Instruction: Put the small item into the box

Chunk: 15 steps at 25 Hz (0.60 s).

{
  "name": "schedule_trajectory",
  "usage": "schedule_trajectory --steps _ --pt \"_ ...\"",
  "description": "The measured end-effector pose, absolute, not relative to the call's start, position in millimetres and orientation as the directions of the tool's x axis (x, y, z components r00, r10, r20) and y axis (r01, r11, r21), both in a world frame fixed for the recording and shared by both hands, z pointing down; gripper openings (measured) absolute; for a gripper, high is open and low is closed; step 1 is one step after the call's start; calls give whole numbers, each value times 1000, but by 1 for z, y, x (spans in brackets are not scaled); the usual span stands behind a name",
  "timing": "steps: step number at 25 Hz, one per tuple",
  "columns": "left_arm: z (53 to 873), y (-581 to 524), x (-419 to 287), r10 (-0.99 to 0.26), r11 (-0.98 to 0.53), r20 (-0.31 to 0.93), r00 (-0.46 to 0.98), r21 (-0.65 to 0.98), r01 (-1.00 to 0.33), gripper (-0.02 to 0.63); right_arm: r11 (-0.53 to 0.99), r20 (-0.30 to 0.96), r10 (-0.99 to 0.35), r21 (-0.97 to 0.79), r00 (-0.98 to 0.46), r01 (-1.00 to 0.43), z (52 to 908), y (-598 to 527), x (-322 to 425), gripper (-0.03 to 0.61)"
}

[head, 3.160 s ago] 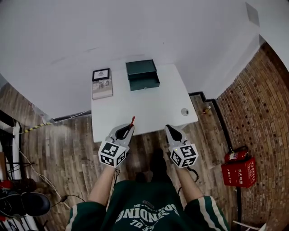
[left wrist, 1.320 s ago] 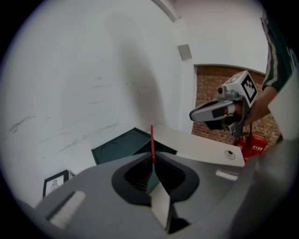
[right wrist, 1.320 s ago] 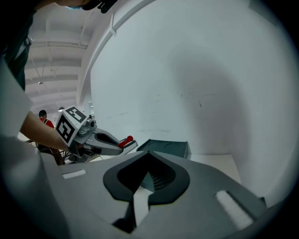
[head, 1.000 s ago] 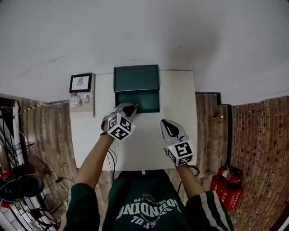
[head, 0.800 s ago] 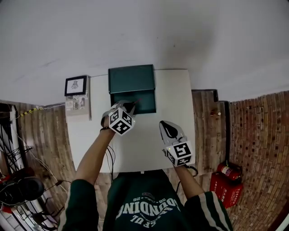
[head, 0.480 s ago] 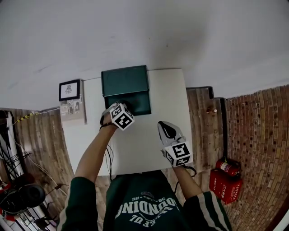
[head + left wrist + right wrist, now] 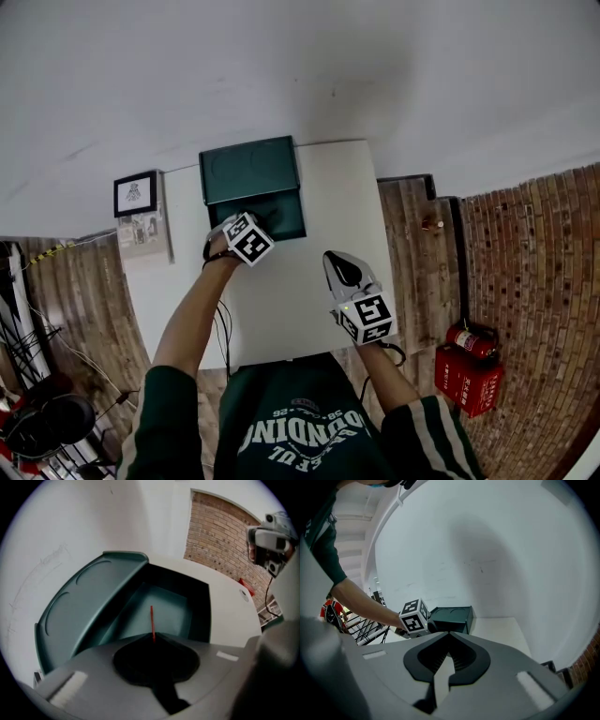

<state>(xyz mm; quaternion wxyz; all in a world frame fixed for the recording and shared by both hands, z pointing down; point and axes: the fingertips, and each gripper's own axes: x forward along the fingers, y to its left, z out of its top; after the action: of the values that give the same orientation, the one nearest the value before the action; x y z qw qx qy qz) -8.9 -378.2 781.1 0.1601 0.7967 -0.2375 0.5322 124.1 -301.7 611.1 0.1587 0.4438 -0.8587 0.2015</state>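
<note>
The dark green box (image 7: 281, 220) stands open at the table's far edge, its lid (image 7: 248, 171) tilted back. My left gripper (image 7: 262, 223) reaches over the box's front wall. It is shut on a thin red stick (image 7: 152, 620), which points down into the box's inside (image 7: 168, 613) in the left gripper view. The lid (image 7: 89, 606) rises on the left there. My right gripper (image 7: 340, 267) hovers over the white table (image 7: 319, 197) to the right of the box, shut with nothing in it. From the right gripper view, its tips (image 7: 449, 633) point toward the box (image 7: 452, 617) and the left gripper's marker cube (image 7: 414, 616).
A framed picture (image 7: 136, 193) and a small card (image 7: 141, 231) lie on a side surface left of the table. A small round object (image 7: 242, 592) sits on the table's right part. A red fire extinguisher (image 7: 469, 336) and red case (image 7: 473, 380) stand on the floor at the right.
My left gripper has carried the red stick from the table's near edge forward to the box's opening. The right gripper came forward over the table and has since barely moved.
</note>
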Motion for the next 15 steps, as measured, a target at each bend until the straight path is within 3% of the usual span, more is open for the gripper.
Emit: schedule_trajectory --steps 15 --pt "758 -379 -14 -272 -828 900 340 -39 -560 67 530 447 -701 -194 -556 -825 603 -294 120 3"
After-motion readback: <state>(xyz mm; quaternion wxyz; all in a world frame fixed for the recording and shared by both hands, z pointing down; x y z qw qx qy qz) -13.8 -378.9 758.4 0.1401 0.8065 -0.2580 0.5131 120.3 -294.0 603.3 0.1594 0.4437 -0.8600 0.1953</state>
